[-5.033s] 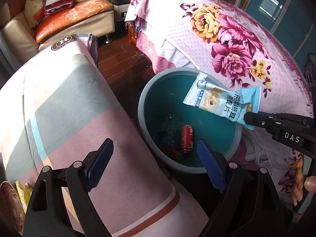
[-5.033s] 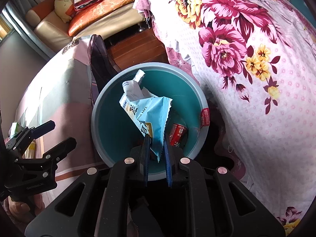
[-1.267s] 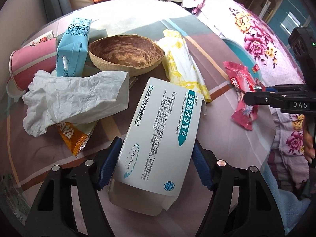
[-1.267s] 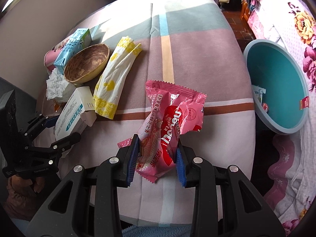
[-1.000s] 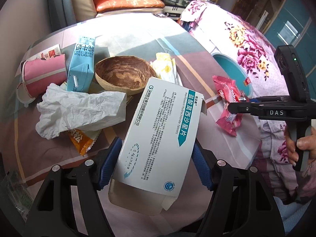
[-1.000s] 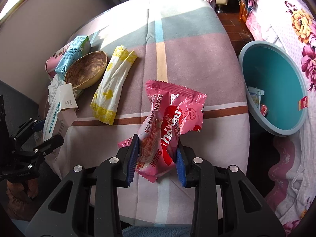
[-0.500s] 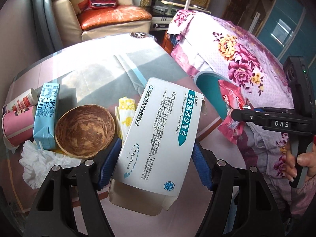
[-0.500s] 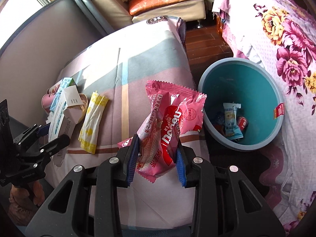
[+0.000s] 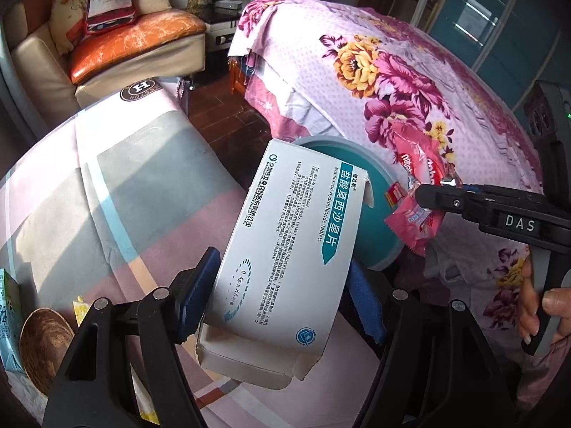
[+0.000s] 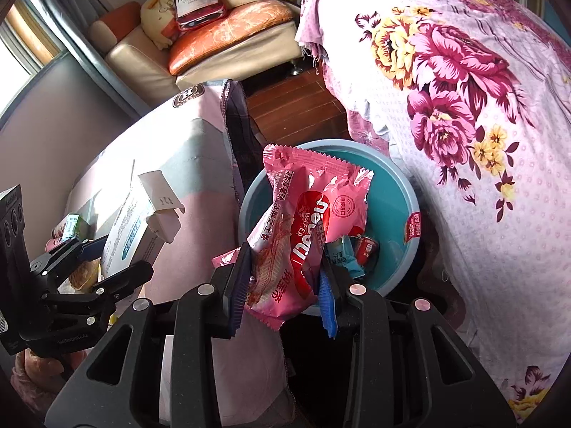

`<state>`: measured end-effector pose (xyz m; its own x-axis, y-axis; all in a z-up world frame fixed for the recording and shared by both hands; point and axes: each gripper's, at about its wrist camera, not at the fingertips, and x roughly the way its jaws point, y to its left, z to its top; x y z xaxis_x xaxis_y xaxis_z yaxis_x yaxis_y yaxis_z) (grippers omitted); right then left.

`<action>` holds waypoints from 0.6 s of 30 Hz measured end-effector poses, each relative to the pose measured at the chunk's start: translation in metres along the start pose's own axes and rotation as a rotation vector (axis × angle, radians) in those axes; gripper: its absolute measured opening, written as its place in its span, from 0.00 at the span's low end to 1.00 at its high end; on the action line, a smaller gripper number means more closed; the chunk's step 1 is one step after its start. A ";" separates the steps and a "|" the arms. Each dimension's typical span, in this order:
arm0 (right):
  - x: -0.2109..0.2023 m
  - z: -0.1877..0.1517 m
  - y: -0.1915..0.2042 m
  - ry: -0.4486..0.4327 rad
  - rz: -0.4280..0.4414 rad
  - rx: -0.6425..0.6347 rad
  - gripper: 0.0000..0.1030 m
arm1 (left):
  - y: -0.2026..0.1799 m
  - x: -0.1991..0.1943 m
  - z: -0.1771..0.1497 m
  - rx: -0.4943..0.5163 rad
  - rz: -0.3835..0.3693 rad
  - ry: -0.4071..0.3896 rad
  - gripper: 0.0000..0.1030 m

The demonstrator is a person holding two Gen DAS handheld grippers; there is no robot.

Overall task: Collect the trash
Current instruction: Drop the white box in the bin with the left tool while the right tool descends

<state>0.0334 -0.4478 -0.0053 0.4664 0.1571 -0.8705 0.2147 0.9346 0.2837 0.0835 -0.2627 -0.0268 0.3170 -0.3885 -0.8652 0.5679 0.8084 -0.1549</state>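
My left gripper [image 9: 282,296] is shut on a white medicine box [image 9: 289,249] with teal print, one end flap open, held in the air over the table's edge. My right gripper [image 10: 285,281] is shut on a crumpled pink wafer wrapper [image 10: 303,228], held just in front of the teal bin [image 10: 392,192]. In the left wrist view the wrapper [image 9: 417,192] and right gripper [image 9: 433,194] hang over the bin's [image 9: 378,235] right rim. The bin on the floor holds a red can [image 10: 367,249] and a light blue packet [image 10: 340,255]. The box [image 10: 139,224] and left gripper [image 10: 107,260] show at the left in the right wrist view.
The table wears a pink, grey and blue cloth [image 9: 125,192]. A wooden bowl [image 9: 43,346] and a blue carton [image 9: 9,306] sit at its near left. A bed with a floral cover [image 10: 464,107] borders the bin on the right. A sofa [image 9: 107,46] stands beyond.
Both grippers have swung with their loads from the cluttered part of the table toward the bin. The bin is now close ahead, and the bowl and carton have slid to the left edge.
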 end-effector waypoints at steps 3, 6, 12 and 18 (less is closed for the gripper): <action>0.005 0.002 -0.016 0.009 -0.013 0.017 0.32 | -0.012 0.018 0.010 0.018 -0.009 0.024 0.69; 0.009 0.006 -0.028 0.012 -0.022 0.032 0.32 | -0.021 0.036 0.018 0.027 -0.017 0.046 0.69; 0.011 0.015 -0.041 0.003 -0.034 0.050 0.32 | -0.027 0.061 0.028 0.020 -0.029 0.081 0.69; 0.019 0.018 -0.047 0.015 -0.046 0.057 0.32 | -0.032 0.074 0.030 0.028 -0.027 0.092 0.73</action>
<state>0.0474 -0.4946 -0.0276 0.4418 0.1200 -0.8890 0.2839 0.9214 0.2654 0.1116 -0.3310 -0.0717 0.2313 -0.3667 -0.9011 0.5966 0.7851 -0.1663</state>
